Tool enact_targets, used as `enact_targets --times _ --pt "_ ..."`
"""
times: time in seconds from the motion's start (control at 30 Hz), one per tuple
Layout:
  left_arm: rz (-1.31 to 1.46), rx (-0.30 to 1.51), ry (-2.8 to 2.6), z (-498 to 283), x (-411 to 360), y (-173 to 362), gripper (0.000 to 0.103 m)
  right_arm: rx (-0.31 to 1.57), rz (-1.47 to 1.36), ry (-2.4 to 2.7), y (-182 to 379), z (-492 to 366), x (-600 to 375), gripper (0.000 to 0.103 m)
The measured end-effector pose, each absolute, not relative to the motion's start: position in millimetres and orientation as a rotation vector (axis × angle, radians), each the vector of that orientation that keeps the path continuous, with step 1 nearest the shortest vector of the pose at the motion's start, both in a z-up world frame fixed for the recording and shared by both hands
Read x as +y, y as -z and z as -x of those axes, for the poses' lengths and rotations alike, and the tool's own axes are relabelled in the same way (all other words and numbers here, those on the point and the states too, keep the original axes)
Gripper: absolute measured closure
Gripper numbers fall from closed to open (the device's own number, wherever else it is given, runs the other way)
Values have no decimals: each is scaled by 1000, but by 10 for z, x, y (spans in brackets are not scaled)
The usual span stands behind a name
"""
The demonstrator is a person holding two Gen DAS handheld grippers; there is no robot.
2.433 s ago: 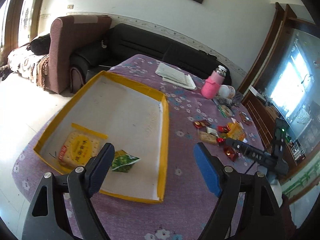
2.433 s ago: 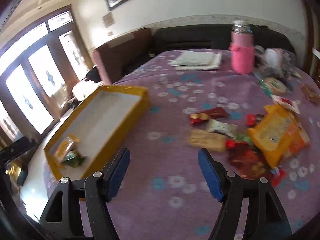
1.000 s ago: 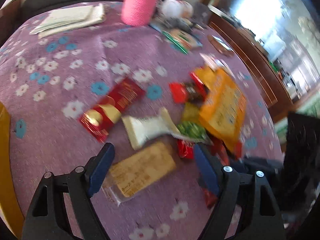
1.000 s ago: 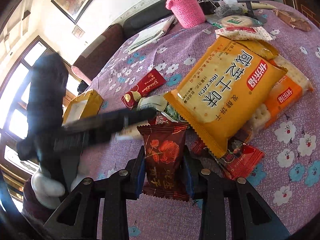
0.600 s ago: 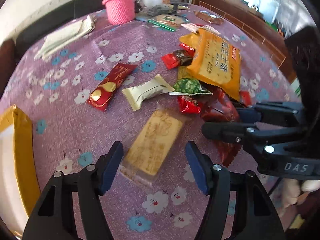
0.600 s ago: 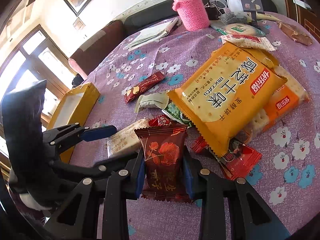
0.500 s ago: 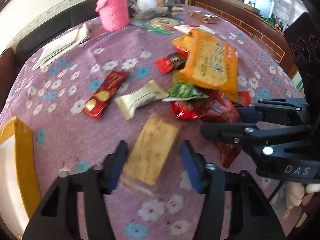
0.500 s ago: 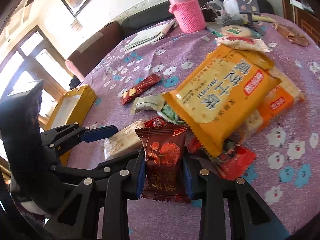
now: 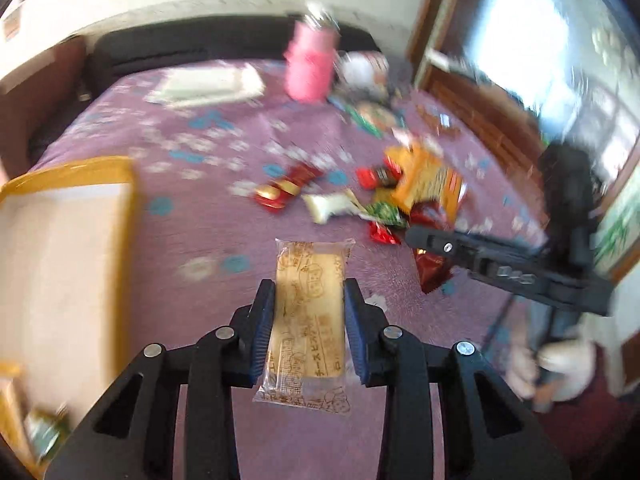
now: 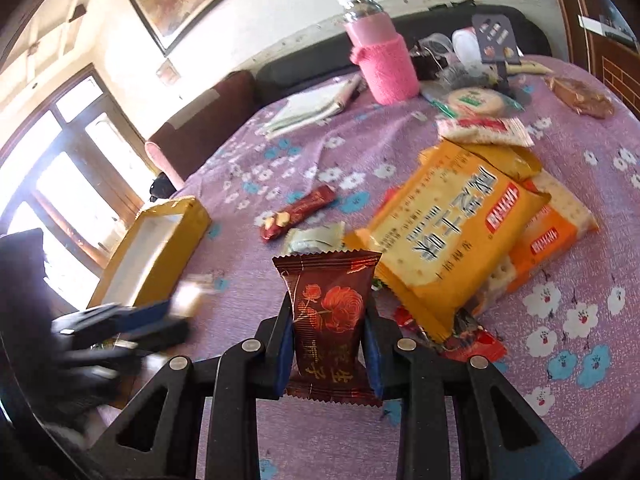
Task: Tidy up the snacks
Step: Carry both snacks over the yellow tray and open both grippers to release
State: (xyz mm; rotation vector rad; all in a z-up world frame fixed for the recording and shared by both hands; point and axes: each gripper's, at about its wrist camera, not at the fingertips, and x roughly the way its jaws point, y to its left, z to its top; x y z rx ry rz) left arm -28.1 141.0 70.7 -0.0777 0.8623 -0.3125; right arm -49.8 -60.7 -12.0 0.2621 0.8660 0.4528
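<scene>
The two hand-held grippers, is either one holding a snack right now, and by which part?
Left hand-held gripper is closing on the clear-wrapped biscuit bar, mid-length at its long edges. Right hand-held gripper clamps the dark red packet's lower sides.

Tray (image 9: 124, 184) sitting at the table's (image 9: 208, 240) left edge; loose snack pile (image 10: 460, 232) lying to its right, mid-table. Flask (image 10: 380, 64) and papers (image 10: 316, 106) standing behind the pile, sofa (image 9: 192, 50) running behind the table.
</scene>
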Motion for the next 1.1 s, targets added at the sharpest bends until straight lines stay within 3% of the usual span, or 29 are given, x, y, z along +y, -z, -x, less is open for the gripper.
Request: enact_targets --times 0.3,0.7,1.1 --pt "238 726 25 784 2874 -1195 72 838 -202 -452 -5 613 -339 73" --pt "309 798 -129 477 3706 -898 71 842 15 -783 -920 990 1476 74" --pt "368 910 -172 212 4062 -473 71 1036 147 -825 -86 741 2905 74"
